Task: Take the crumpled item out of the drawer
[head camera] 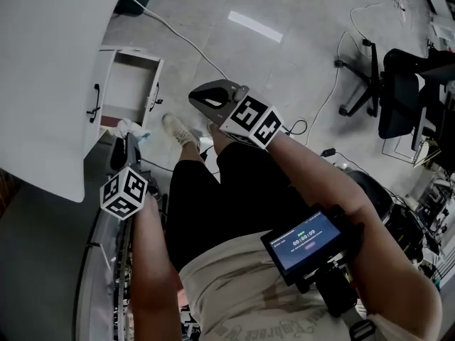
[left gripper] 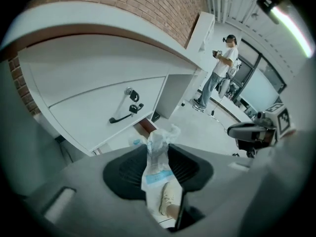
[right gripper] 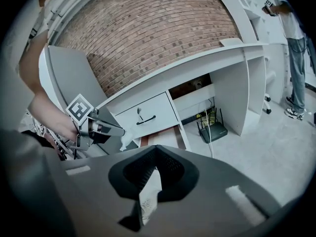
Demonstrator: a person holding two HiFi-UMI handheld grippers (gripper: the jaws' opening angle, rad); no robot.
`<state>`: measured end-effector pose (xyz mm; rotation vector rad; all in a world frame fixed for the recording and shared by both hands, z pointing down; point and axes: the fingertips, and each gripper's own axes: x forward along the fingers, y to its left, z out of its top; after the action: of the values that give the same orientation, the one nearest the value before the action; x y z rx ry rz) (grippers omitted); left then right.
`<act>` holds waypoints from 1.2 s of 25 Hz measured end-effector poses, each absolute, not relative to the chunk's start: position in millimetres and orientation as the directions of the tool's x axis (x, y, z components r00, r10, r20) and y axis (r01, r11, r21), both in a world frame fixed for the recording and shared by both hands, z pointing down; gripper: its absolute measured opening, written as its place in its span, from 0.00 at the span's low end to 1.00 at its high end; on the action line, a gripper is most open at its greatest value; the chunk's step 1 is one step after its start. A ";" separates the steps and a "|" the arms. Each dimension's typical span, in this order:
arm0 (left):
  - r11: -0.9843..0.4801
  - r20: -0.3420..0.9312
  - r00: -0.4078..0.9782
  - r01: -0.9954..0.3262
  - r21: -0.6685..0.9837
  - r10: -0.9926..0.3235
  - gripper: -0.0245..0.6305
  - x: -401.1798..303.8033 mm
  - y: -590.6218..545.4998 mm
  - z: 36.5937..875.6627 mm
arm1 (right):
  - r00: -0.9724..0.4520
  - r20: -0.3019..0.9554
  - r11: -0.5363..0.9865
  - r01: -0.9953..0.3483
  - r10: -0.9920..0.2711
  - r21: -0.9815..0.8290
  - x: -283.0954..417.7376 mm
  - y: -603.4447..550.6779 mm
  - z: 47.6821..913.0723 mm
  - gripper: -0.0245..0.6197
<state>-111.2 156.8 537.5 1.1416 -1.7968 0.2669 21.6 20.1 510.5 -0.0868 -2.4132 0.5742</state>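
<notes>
**Head view.** Your left hand-held gripper (head camera: 125, 139), at 9 o'clock, is closed on the crumpled item (head camera: 131, 128). This is a white wad, held just beside the near end of the open drawer (head camera: 128, 84) under the white table (head camera: 43, 105). The wad appears to be clear of the drawer already. Your right hand-held gripper (head camera: 197, 99), near 12 o'clock of the frame's middle, hangs over the floor (head camera: 284, 62) with its jaws together and nothing between them.

**Left gripper view.** Both pads press the wad at the centre of the frame. Its bulk stands up past the tips, and a blue-printed tail trails back between the jaws. The open drawer lies just beyond the tips at 12 o'clock. It sits below a closed drawer front (left gripper: 94, 102) whose dark handle (left gripper: 126, 113) is at 11 o'clock.

**Right gripper view.** The jaws meet at their tips. A pale strip shows in the gap behind them, too unclear to name. At 9 o'clock the left hand-held gripper shows with the wad just beside the drawer's front corner.

**Step in hand: carrying the wad away.**
- Hold the squeeze steady. The wad looks soft and will probably give, so a loosened grip could let it slip out by the tail.
- Draw it toward yourself and upward, away from the handle and the drawer's edge, so that nothing snags.
- Keep your right hand-held gripper well apart from the path.
</notes>
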 end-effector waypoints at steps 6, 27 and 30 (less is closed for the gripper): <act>0.450 0.762 -0.090 -0.848 0.279 -0.641 0.25 -106.8 148.8 496.7 | -0.801 0.567 0.911 -0.067 0.194 -0.406 10.6 17.7 475.9 0.05; 0.199 0.631 0.054 -0.925 0.324 -0.774 0.23 -69.3 110.1 355.5 | -0.825 0.556 0.936 -0.110 0.101 -0.334 7.2 -1.2 367.5 0.05; 0.156 0.602 0.061 -0.940 0.302 -0.796 0.23 -78.4 104.1 332.8 | -0.829 0.550 0.943 -0.099 0.098 -0.317 -0.3 -0.5 349.3 0.05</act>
<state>-78.4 104.1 332.8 1.6636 -1.7574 0.2709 -0.3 -0.5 349.3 0.0009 -2.5086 0.4488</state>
